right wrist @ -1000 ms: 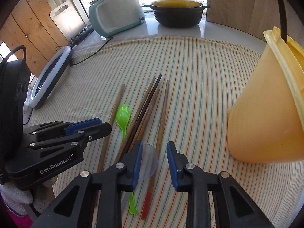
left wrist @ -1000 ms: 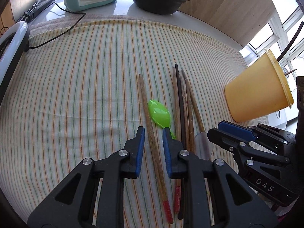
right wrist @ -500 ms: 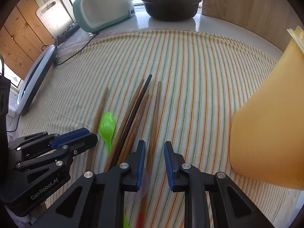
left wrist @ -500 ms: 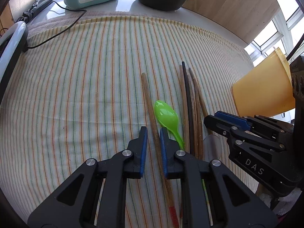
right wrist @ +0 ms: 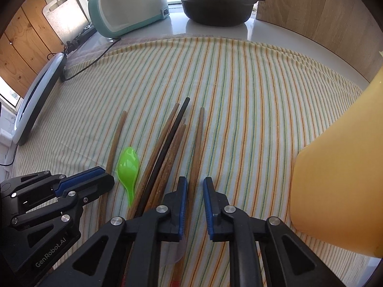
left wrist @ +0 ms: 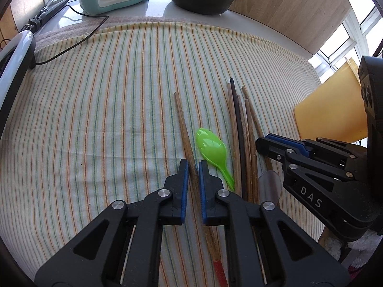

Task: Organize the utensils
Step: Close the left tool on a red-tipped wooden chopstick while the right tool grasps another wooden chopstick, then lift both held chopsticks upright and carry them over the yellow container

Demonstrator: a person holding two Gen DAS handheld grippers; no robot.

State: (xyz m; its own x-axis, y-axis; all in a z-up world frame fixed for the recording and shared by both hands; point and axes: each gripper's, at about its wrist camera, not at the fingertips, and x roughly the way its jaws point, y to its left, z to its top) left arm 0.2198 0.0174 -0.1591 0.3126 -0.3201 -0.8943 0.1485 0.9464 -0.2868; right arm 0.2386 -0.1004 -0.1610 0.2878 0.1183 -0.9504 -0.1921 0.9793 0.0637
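Note:
On the striped cloth (left wrist: 95, 119) a lone wooden chopstick (left wrist: 183, 124) lies left of a green plastic spoon (left wrist: 211, 147). My left gripper (left wrist: 193, 167) is shut on that chopstick at mid-length. Right of the spoon lies a bundle of several chopsticks (right wrist: 167, 148), one of them black. My right gripper (right wrist: 195, 186) straddles the rightmost chopstick (right wrist: 198, 138); its jaws are closing, the stick lies against the left pad, and a strip of cloth shows beside the right pad. A clear spoon (left wrist: 270, 181) lies under the right gripper (left wrist: 259, 141). The left gripper (right wrist: 111, 179) sits at the lower left of the right wrist view.
A yellow plastic container (right wrist: 335, 191) lies tipped on its side at the right. At the back stand a teal appliance (right wrist: 126, 7) and a black pot with a yellow lid (right wrist: 215, 7). A ring light (right wrist: 38, 95) and its cable sit at the left edge.
Both pairs of jaws have narrowed. The left one has closed onto the lone chopstick. The right gripper has shifted from over the clear spoon to the rightmost chopstick.

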